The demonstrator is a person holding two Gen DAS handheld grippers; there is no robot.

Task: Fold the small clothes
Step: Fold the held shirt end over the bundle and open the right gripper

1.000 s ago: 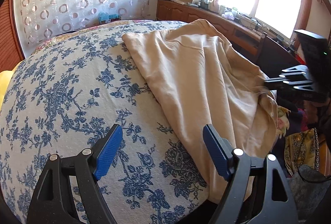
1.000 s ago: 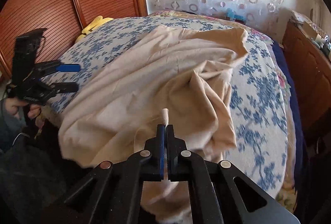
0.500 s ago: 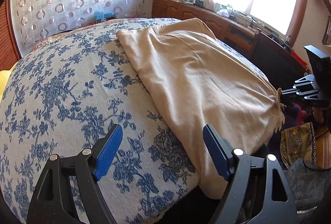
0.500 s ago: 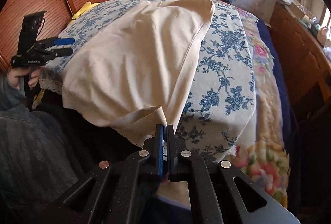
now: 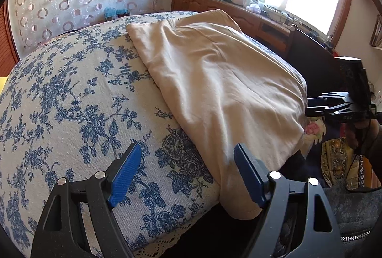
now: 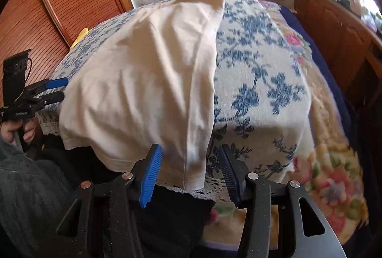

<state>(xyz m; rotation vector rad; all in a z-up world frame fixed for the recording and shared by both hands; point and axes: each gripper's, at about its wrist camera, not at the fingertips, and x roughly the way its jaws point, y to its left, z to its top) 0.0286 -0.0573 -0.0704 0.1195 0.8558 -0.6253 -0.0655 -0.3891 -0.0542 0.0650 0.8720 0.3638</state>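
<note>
Beige garment lies flat on the floral bedspread, its hem overhanging the near edge. Left gripper spread, empty. Right gripper jaws opening, garment corner hanging loose between them

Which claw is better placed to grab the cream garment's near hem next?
Right, probably: the right claw is opening astride the cream garment's hanging corner. The left claw brackets mostly floral bedspread.

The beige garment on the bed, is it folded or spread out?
Spread out: the beige garment lies flat on the floral bedcover, its hem overhanging the edge.
</note>
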